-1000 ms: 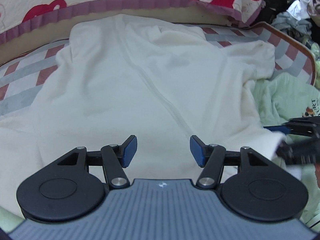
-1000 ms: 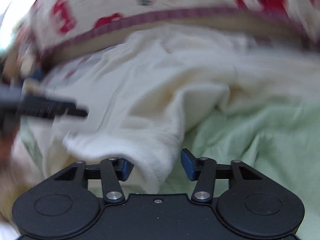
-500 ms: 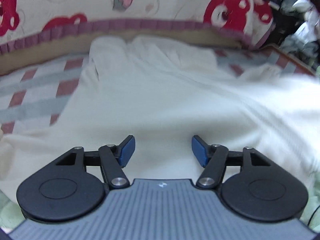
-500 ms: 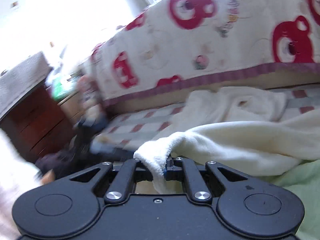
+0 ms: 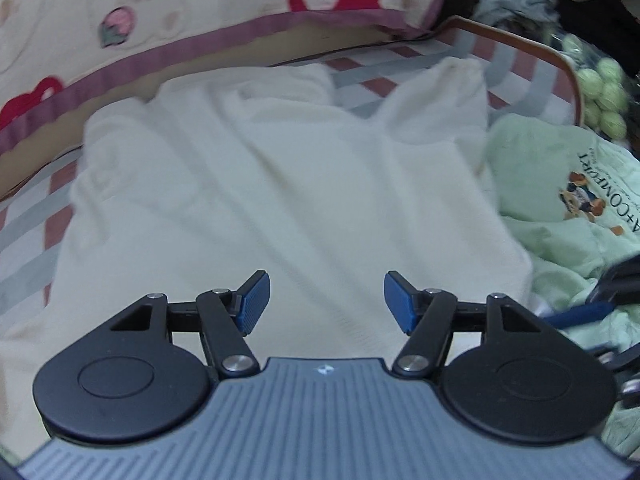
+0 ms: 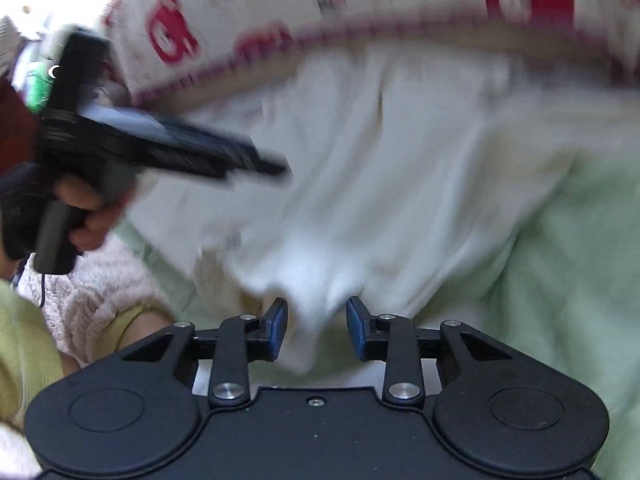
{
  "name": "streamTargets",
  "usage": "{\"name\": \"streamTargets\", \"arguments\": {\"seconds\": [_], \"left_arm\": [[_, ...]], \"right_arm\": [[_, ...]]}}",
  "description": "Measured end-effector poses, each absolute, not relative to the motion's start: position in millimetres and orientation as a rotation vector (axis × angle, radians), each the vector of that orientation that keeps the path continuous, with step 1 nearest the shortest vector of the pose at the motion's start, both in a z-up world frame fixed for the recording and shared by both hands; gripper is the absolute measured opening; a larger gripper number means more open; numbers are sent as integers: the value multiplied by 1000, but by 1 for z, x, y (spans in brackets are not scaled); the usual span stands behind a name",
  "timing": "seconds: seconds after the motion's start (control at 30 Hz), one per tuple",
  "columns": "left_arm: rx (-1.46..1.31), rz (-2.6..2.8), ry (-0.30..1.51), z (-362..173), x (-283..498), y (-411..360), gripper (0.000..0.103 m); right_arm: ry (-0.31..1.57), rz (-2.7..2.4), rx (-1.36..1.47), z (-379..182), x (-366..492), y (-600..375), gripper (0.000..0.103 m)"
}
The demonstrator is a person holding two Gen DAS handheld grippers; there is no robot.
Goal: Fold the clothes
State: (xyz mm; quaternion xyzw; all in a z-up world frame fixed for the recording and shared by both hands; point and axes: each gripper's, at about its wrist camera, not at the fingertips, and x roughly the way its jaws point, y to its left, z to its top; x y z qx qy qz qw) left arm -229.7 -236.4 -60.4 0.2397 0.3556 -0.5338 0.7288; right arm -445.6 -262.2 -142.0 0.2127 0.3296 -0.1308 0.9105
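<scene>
On the bed: cream garment spread flat, far edge at the quilt.
Left gripper: open above its near edge.
Right gripper: open around a corner.

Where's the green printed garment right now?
In the left wrist view the green printed garment lies at the right, against the right edge of the cream garment, just inside the bed's rail.
</scene>
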Motion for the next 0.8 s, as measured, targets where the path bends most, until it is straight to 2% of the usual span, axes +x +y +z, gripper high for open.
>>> {"name": "streamTargets", "arguments": {"seconds": [0.07, 0.17, 0.23, 0.5, 0.8], "left_arm": [[536, -1204, 782, -61, -237, -248, 63], [542, -1255, 775, -61, -247, -264, 63], [554, -1292, 756, -60, -255, -276, 63], [597, -1297, 756, -76, -266, -301, 63], [638, -1261, 772, -84, -259, -293, 63]], "right_arm": [[556, -246, 407, -121, -465, -261, 42], [394, -286, 480, -100, -489, -277, 55], [364, -410, 508, -95, -496, -305, 56], [485, -705, 754, -133, -491, -469, 56], [640, -916, 630, -184, -463, -584, 57]]}}
